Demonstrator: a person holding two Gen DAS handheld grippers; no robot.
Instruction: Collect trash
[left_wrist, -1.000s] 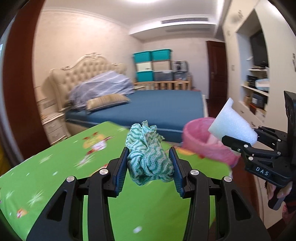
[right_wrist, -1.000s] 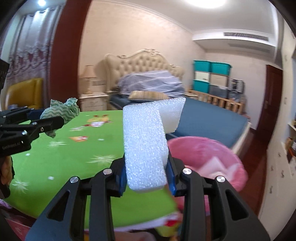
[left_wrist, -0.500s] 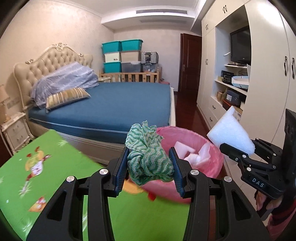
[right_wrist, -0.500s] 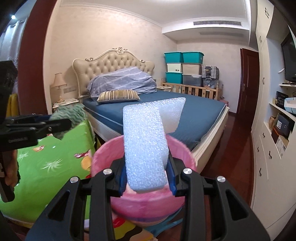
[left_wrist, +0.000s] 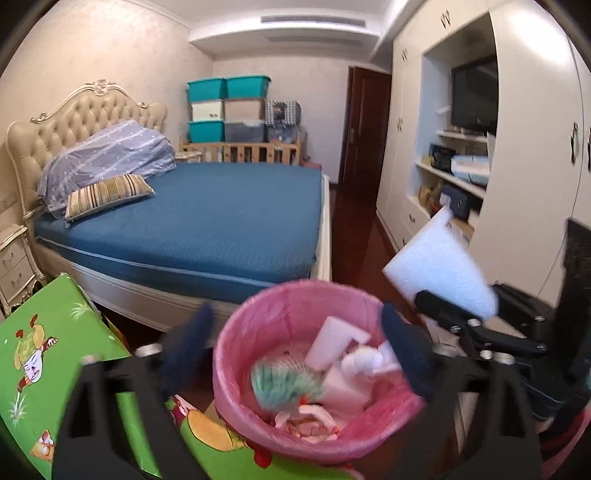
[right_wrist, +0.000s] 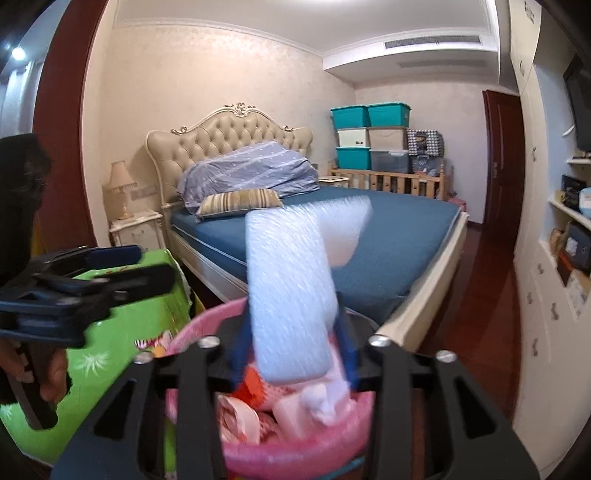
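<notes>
Green cloth (left_wrist: 286, 384) blurred inside pink bin (left_wrist: 236, 413); left gripper (left_wrist: 295, 354) spreading, empty (right gripper (right_wrist: 291, 354) opening around foam (right_wrist: 288, 295)).

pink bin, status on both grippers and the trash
Left gripper opening, green cloth dropping into pink bin. Right gripper opening, white foam block between jaws above bin. Nothing in the way.

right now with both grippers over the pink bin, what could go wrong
1. The foam piece is long and tilted as the right gripper opens around it; it might tip against the bin's rim and fall outside.
2. The bin already holds a bottle and scraps, so the foam may sit high or bounce out.
3. The green cloth is dropping in from the opening left gripper; the two grippers are close and could collide.
</notes>
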